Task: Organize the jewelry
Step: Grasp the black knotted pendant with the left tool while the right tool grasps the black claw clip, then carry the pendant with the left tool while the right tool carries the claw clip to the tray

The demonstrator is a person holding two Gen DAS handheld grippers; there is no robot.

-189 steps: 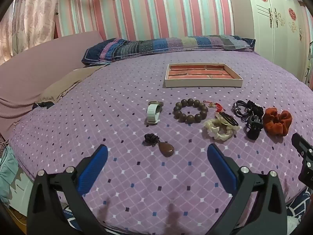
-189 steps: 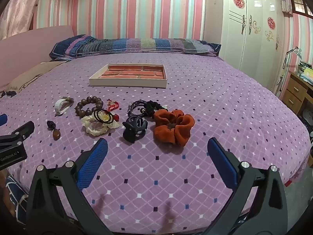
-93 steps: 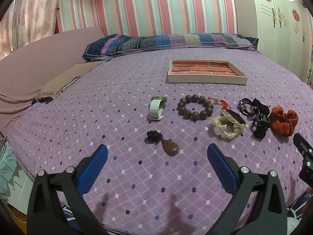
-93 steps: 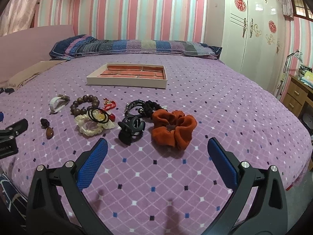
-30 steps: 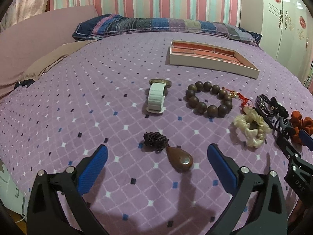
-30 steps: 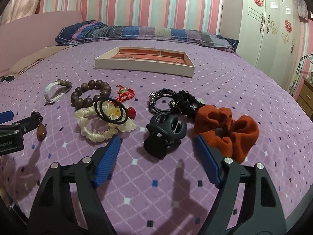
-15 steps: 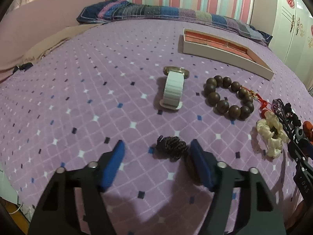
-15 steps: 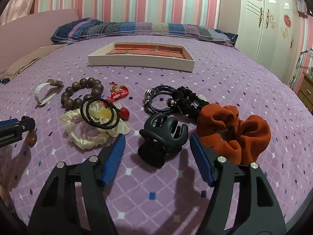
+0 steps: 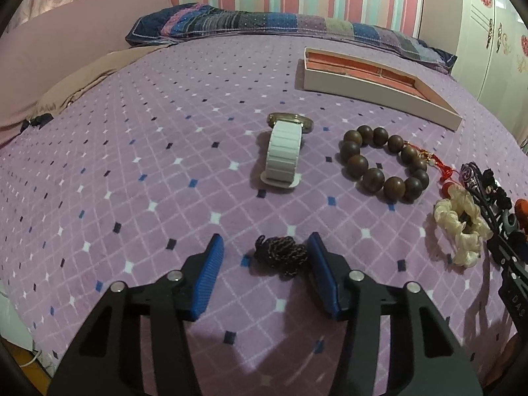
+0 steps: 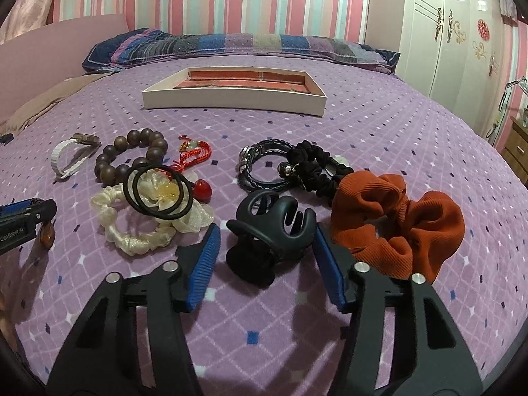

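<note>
On the purple bed (image 9: 132, 151), L tool (image 9: 264, 250) stood open astride the pendant's dark cord knot (image 9: 282, 259); R tool (image 10: 265, 234) gaped around a black claw clip (image 10: 269, 231), long axis running toward the tray (image 10: 234, 100) beyond.

Bedspread (image 9: 138, 151): purple, white diamond grid, blue and dark dots. Pillow (image 10: 237, 48): long, striped patchwork, at bed's far end. Headboard (image 9: 66, 43): pink, padded, left. Blanket (image 9: 82, 82): tan, folded, beside headboard. Wall (image 10: 211, 3): pink, white, teal stripes. Wardrobe (image 10: 455, 33): white, red and gold ornaments, right. Nightstand (image 10: 516, 147): wooden, right edge.
</note>
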